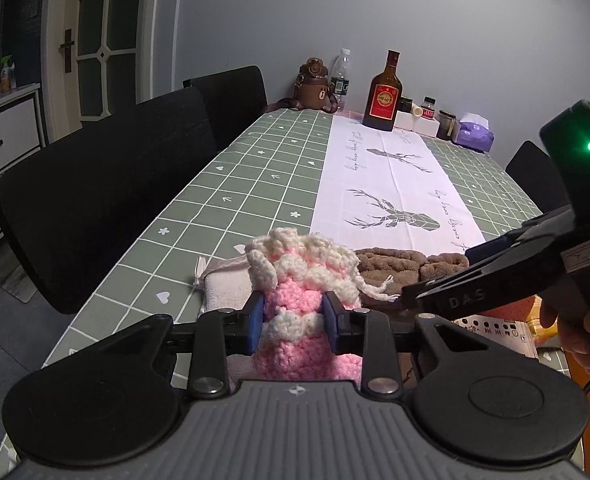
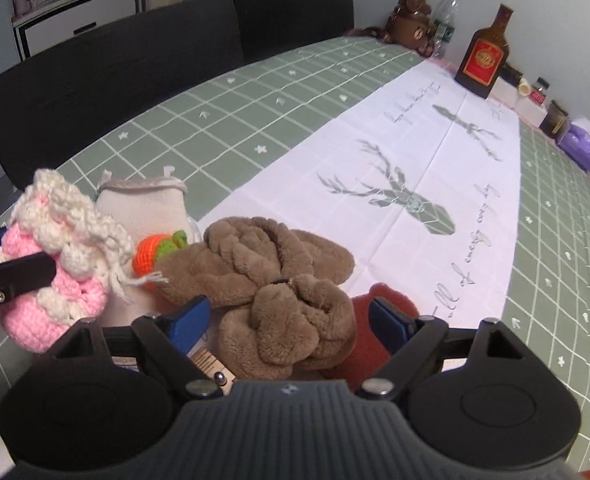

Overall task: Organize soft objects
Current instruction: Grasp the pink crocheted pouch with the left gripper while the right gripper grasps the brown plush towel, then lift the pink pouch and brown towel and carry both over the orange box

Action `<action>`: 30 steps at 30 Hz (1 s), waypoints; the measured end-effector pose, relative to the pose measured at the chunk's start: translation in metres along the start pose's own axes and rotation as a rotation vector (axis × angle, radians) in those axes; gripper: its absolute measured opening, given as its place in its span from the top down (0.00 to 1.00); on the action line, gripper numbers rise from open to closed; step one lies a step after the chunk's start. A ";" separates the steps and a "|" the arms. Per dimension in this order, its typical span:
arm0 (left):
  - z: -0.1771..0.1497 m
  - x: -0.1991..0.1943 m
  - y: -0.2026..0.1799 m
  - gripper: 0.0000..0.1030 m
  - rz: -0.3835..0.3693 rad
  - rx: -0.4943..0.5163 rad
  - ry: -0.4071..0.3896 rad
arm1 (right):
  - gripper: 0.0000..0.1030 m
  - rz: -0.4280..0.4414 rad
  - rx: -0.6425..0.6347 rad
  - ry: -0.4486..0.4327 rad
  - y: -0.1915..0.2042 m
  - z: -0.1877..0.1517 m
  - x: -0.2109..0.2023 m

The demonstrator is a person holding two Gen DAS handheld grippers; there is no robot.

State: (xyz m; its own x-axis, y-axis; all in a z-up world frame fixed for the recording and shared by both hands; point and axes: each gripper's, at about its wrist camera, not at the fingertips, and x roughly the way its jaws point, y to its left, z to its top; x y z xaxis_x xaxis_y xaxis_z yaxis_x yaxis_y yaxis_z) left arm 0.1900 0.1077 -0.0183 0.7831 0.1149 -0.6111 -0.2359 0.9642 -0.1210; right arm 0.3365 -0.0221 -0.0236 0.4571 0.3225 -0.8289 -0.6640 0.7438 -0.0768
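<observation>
A pink and cream crocheted pouch (image 1: pixel 299 276) is held just above the table, and my left gripper (image 1: pixel 293 312) is shut on its middle, blue pads pressing both sides. The right wrist view shows the same pouch (image 2: pixel 55 280) at the left. My right gripper (image 2: pixel 289 312) stands open over a brown plush bundle (image 2: pixel 291 332), pads apart on either side without touching it. A second brown plush piece (image 2: pixel 255 256) lies behind it. An orange and green crocheted piece (image 2: pixel 151 256) and a beige cloth pouch (image 2: pixel 143 204) sit nearby. From the left wrist, the right gripper (image 1: pixel 439 272) enters from the right.
Green checked tablecloth (image 1: pixel 255 168) with a white deer runner (image 1: pixel 387 184). At the far end stand a brown liquor bottle (image 1: pixel 383 96), a bear-shaped flask (image 1: pixel 313 88), jars and a purple tissue pack (image 1: pixel 475 132). Black chairs (image 1: pixel 95 200) line the left edge. A red-orange soft item (image 2: pixel 359 356) lies under the right gripper.
</observation>
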 end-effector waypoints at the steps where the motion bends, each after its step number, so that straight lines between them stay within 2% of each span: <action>1: 0.000 0.001 0.000 0.66 0.000 -0.001 0.002 | 0.27 0.004 0.001 0.009 0.000 -0.001 0.002; 6: -0.001 0.003 0.002 0.66 0.000 -0.011 0.011 | 0.43 0.008 0.005 0.020 -0.002 -0.002 0.006; 10: -0.001 0.003 0.003 0.66 0.001 -0.012 0.010 | 0.64 0.015 0.011 0.020 -0.004 -0.001 0.003; 13: 0.000 0.002 0.001 0.66 0.007 -0.006 0.004 | 0.70 0.010 -0.001 0.018 -0.001 -0.001 0.002; 19: 0.003 -0.009 -0.001 0.66 0.012 -0.001 -0.025 | 0.73 -0.013 0.010 -0.046 0.001 0.002 -0.019; 30: 0.015 -0.045 -0.009 0.66 0.019 0.007 -0.053 | 0.73 -0.060 -0.021 -0.165 0.010 -0.001 -0.092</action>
State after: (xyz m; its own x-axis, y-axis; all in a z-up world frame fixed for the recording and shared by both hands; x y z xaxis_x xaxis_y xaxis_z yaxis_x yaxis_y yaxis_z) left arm 0.1662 0.0976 0.0221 0.8083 0.1455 -0.5705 -0.2467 0.9635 -0.1039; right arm 0.2872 -0.0445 0.0518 0.5864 0.3708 -0.7202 -0.6436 0.7531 -0.1363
